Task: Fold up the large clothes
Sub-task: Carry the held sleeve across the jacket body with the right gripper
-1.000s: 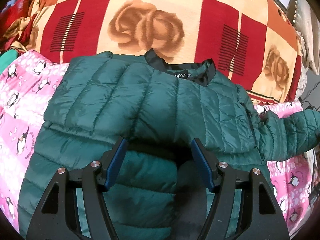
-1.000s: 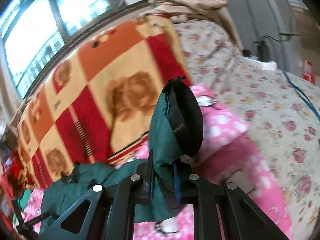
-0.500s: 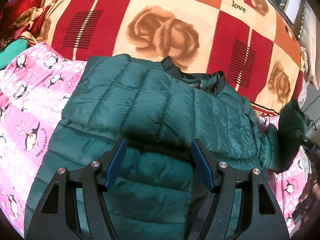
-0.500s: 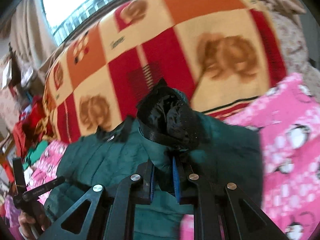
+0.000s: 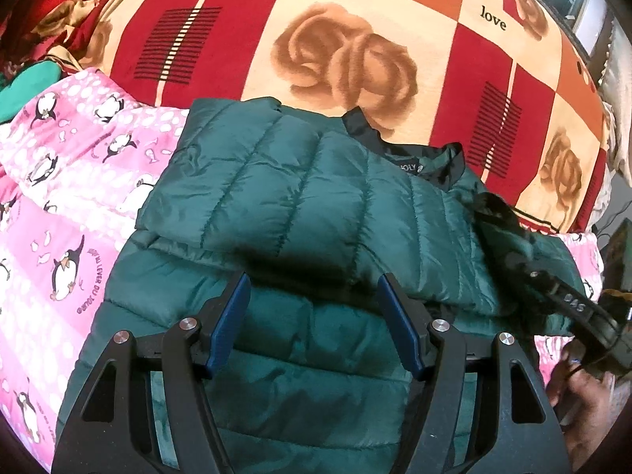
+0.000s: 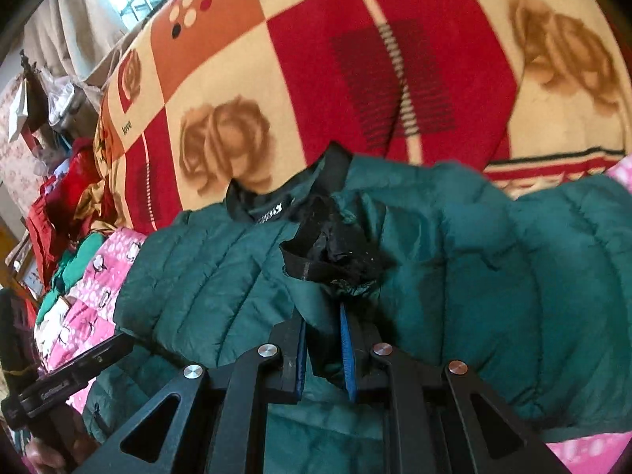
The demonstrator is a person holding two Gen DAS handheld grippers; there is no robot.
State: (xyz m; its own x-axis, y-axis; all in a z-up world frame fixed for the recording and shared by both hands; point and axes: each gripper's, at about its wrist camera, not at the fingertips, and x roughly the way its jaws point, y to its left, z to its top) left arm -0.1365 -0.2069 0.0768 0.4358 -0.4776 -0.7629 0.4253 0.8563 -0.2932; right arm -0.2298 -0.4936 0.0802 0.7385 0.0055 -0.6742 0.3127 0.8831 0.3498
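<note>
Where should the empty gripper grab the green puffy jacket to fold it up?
Probably the bottom hem of the green jacket, nearest the left gripper, coming in low from the near side. That edge lies flat and free, while the right gripper already pinches the sleeve cuff across the chest.

A rose-patterned checked blanket (image 5: 347, 59) lies behind a pink penguin-print sheet (image 5: 59, 205); red clothes (image 6: 59, 205) are piled aside.

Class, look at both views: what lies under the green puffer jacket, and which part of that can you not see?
The green puffer jacket lies on a pink penguin-print blanket, with its collar over the rose-patterned blanket. How the two blankets meet beneath it is covered.
</note>
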